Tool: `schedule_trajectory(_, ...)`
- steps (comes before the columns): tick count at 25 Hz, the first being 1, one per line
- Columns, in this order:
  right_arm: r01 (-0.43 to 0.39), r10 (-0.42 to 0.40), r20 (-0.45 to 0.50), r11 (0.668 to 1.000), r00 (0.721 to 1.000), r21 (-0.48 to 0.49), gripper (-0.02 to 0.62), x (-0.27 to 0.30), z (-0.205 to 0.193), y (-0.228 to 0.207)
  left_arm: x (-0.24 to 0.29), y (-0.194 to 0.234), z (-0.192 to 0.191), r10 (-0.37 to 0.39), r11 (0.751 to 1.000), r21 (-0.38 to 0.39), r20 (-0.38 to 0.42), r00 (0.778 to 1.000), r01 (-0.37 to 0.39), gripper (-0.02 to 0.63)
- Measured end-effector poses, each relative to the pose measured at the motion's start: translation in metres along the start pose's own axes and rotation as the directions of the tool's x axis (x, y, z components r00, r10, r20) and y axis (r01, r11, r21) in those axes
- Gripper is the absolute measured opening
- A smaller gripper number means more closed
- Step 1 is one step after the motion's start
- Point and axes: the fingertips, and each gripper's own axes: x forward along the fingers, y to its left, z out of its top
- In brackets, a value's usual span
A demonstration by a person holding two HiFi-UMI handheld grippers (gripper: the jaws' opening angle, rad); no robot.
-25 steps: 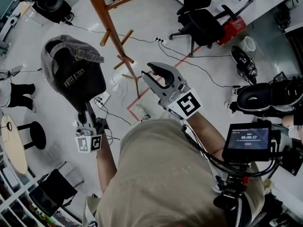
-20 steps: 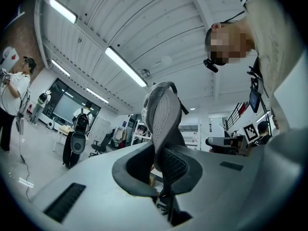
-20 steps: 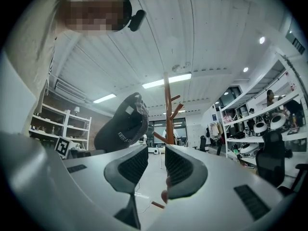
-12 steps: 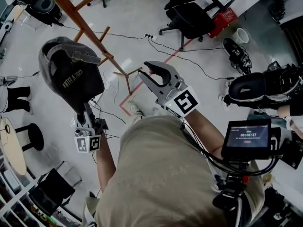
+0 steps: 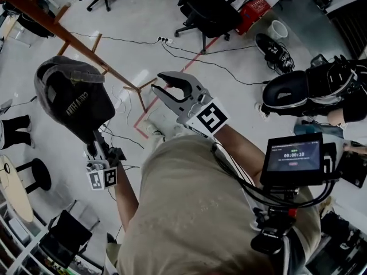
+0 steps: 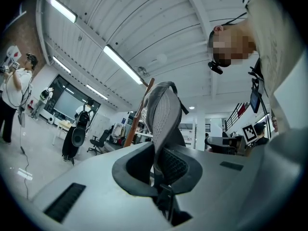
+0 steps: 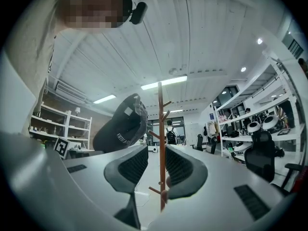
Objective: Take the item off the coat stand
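your left claw (image 5: 92,145) grips the cap (image 5: 71,99) by its edge, clear of the coat stand (image 5: 63,36); right claw (image 5: 166,85) gapes empty, unneeded.

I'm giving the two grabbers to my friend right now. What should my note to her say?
Left gripper: shut on the cap, pinching one edge and holding it up in the air.
Right gripper: open, nothing between its fingers. The coat stand only shows far beyond them.
Coat stand: wooden, nothing hanging on the pegs in view, apart from the cap.
Done: the cap is off the stand.
Left: probably just putting the cap down somewhere. No obvious spot shows.
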Motion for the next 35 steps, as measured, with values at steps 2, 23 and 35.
schedule_trajectory(2, 0.004, -0.004, 0.007, 1.000, 1.000, -0.003, 0.107, -0.011, -0.001, -0.002, -0.004, -0.011, -0.007, 0.001, 1.000, -0.006, -0.004, 1.000, -0.001, 0.034)
schedule_trajectory(23, -0.072, 0.074, -0.063, 0.997, 0.995, 0.030, 0.107, -0.065, -0.049, 0.046, -0.100, -0.040, -0.045, 0.133, 0.991, 0.026, -0.093, 0.987, -0.131, 0.034)
schedule_trajectory(35, -0.107, 0.111, -0.142, 0.994, 0.984, 0.035, 0.107, -0.025, -0.073, 0.074, -0.116, 0.006, -0.059, 0.169, 0.985, -0.017, -0.131, 0.977, -0.173, 0.034)
